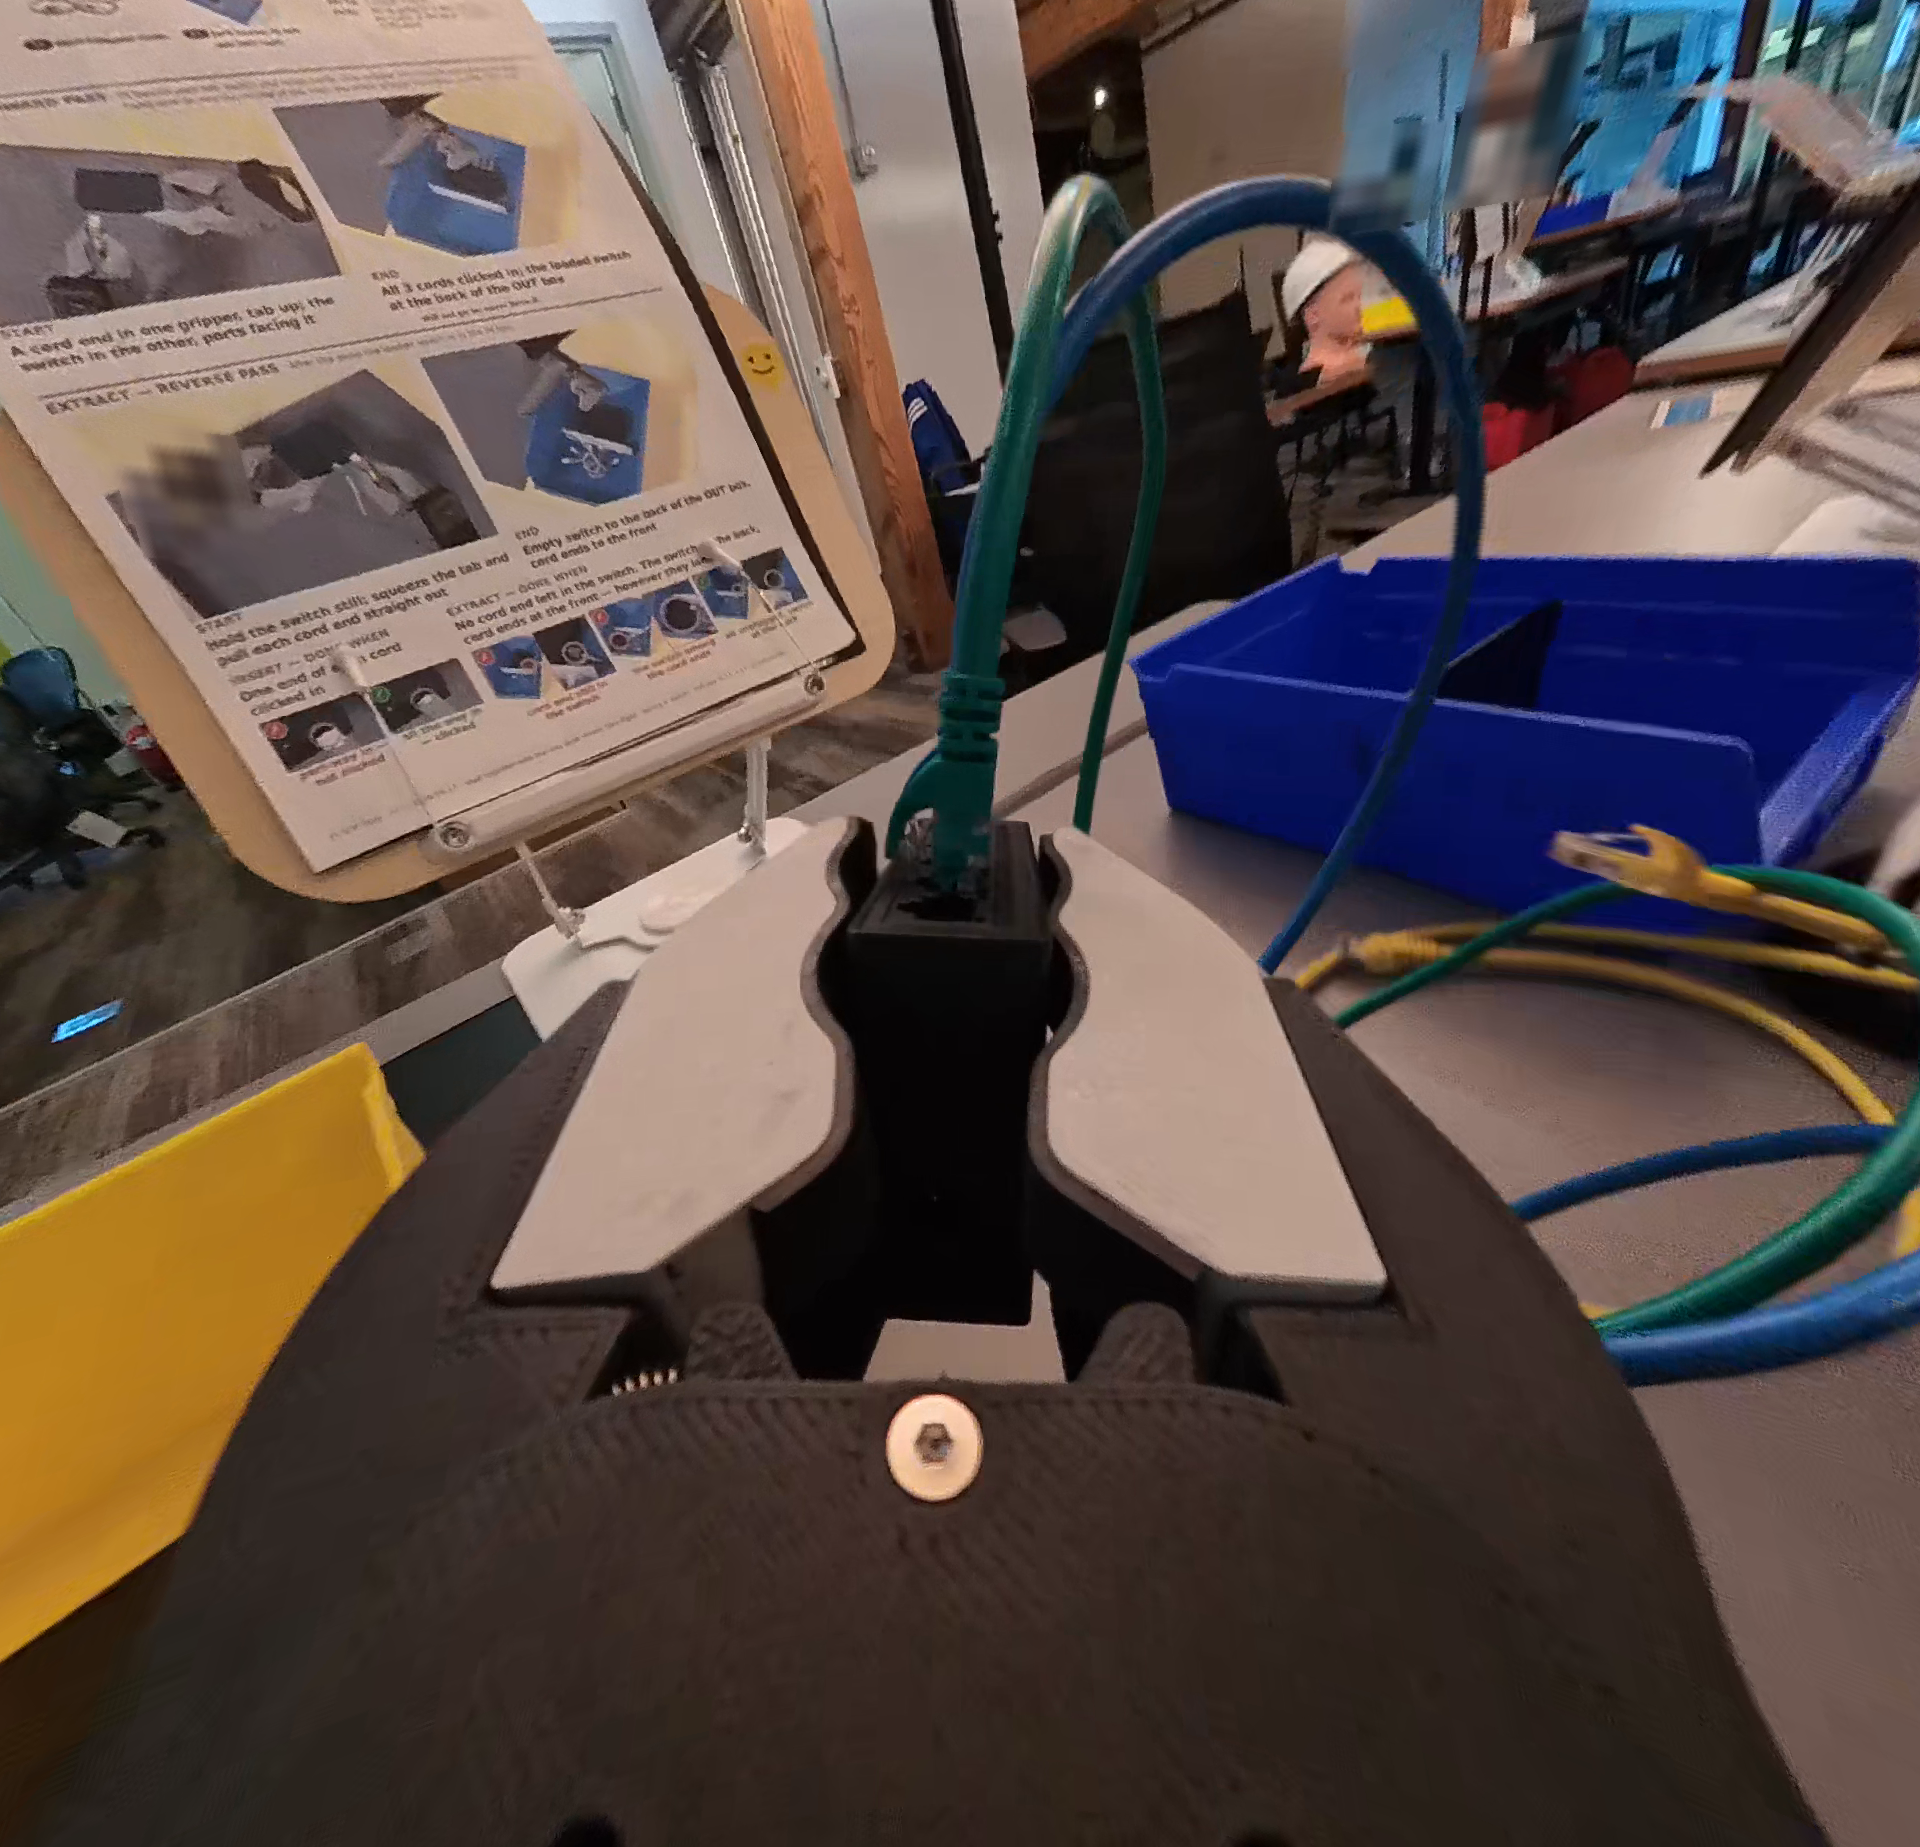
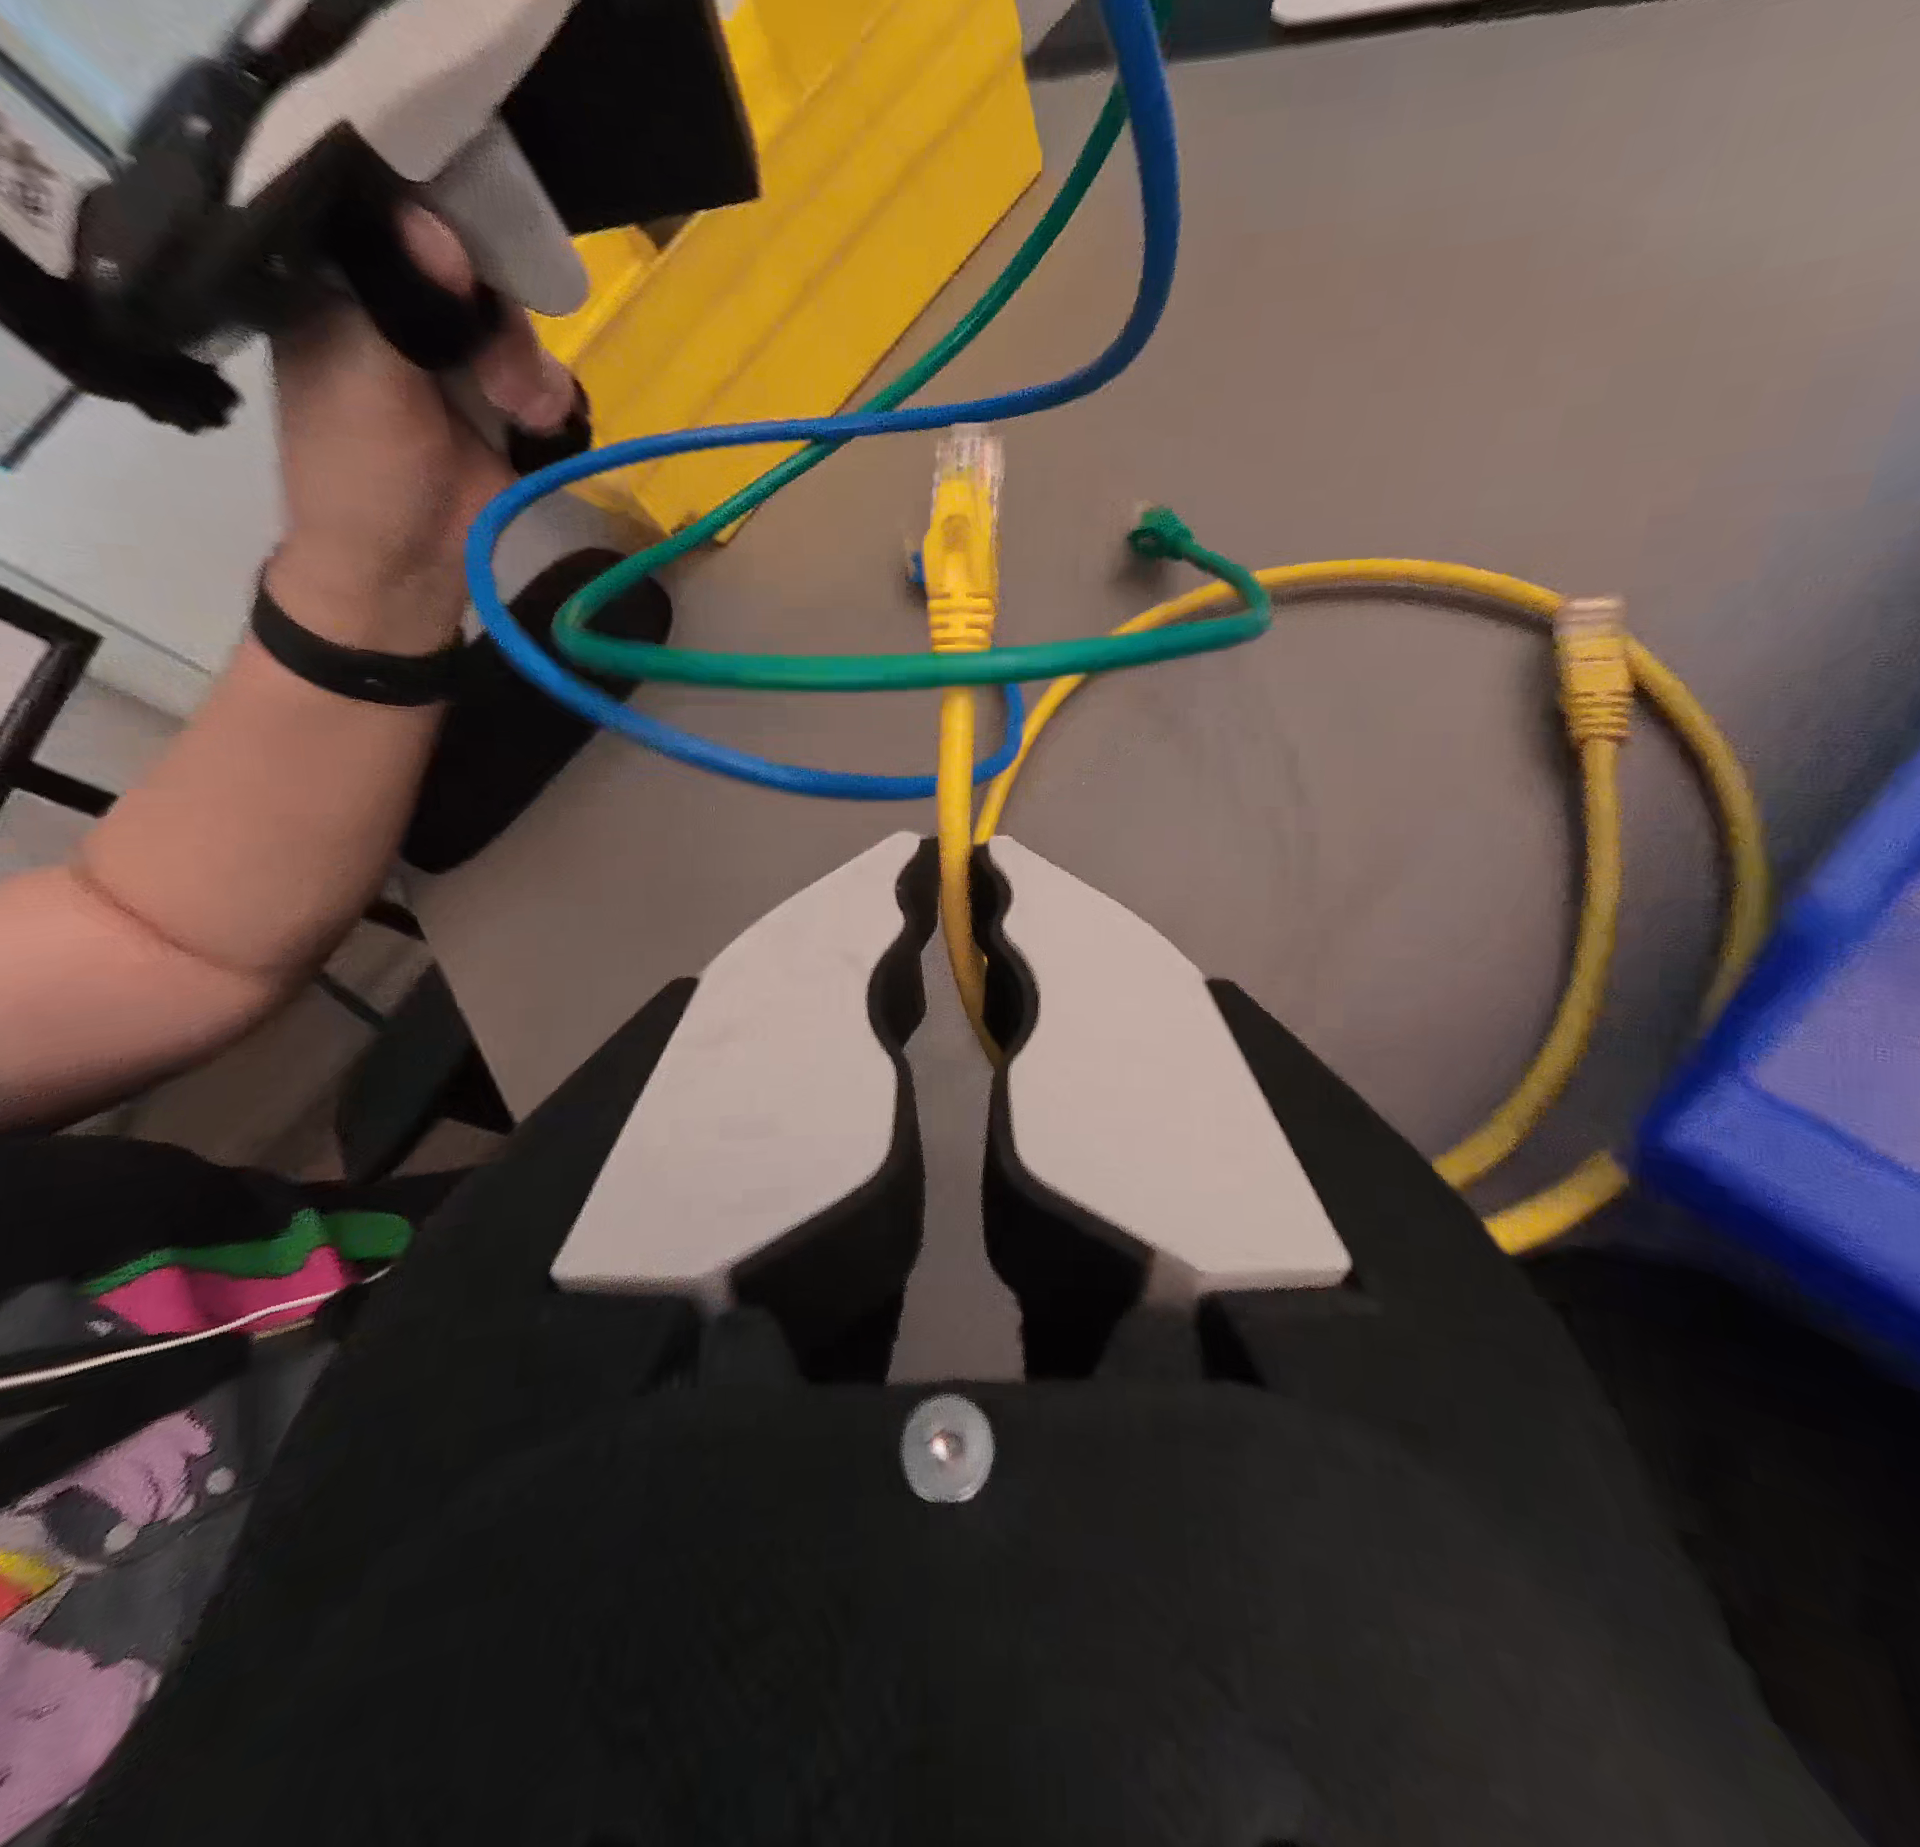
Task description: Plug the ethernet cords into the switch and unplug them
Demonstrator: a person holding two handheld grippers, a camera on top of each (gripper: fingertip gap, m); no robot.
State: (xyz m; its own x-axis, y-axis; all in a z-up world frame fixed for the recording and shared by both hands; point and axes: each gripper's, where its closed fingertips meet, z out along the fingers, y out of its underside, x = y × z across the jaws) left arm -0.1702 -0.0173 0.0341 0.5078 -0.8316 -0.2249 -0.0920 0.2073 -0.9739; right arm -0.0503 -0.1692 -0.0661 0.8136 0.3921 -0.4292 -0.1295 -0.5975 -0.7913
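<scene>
My left gripper [image 1: 948, 867] is shut on the black switch [image 1: 940, 1049], ports facing away from the camera. A green cord [image 1: 971, 717] is plugged into the switch and arcs up; a blue cord [image 1: 1434, 363] arcs up behind it, its switch end hidden. My right gripper [image 2: 956, 847] is shut on the yellow cord [image 2: 954, 758] a little behind its plug [image 2: 962, 540], which points forward above the table. The yellow cord's other plug [image 2: 1590, 675] lies on the table. The left gripper with the switch [image 2: 623, 72] shows at upper left of the right wrist view.
A blue bin [image 1: 1558, 717] with a black divider stands on the grey table [image 1: 1714, 1485] at right. A yellow bin [image 1: 156, 1330] is at left, also in the right wrist view [image 2: 831, 187]. An instruction board [image 1: 416, 395] stands behind. Loose green [image 2: 1158, 535] and blue cord loops hang over the table. The grippers' ends are close to 20 cm from one another.
</scene>
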